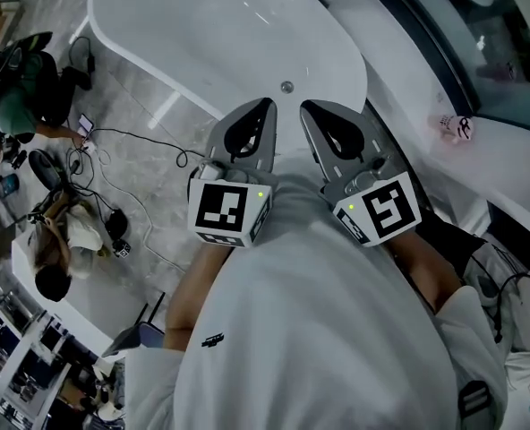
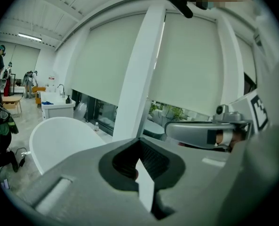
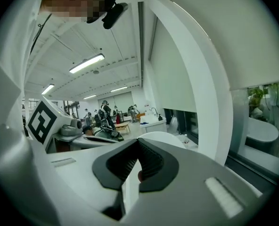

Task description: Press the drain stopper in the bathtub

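A white freestanding bathtub [image 1: 220,34] lies ahead of me in the head view. A small round metal fitting [image 1: 286,86] shows on its near inner end; I cannot tell whether it is the drain stopper. Both grippers are held close against my chest, short of the tub's rim and pointing towards it. My left gripper [image 1: 265,106] is shut with nothing in it, and my right gripper [image 1: 312,107] is likewise shut and empty. The left gripper view shows its joined jaws [image 2: 139,141] and the tub [image 2: 59,135] at the lower left. The right gripper view shows shut jaws [image 3: 138,141] and the tub's rim [image 3: 165,138] beyond them.
Cables [image 1: 131,195] and gear lie on the tiled floor left of the tub, where people [image 1: 14,106] sit and crouch. A window ledge [image 1: 498,133] with a small bottle [image 1: 453,127] runs along the right. A white column [image 2: 139,79] stands behind the tub.
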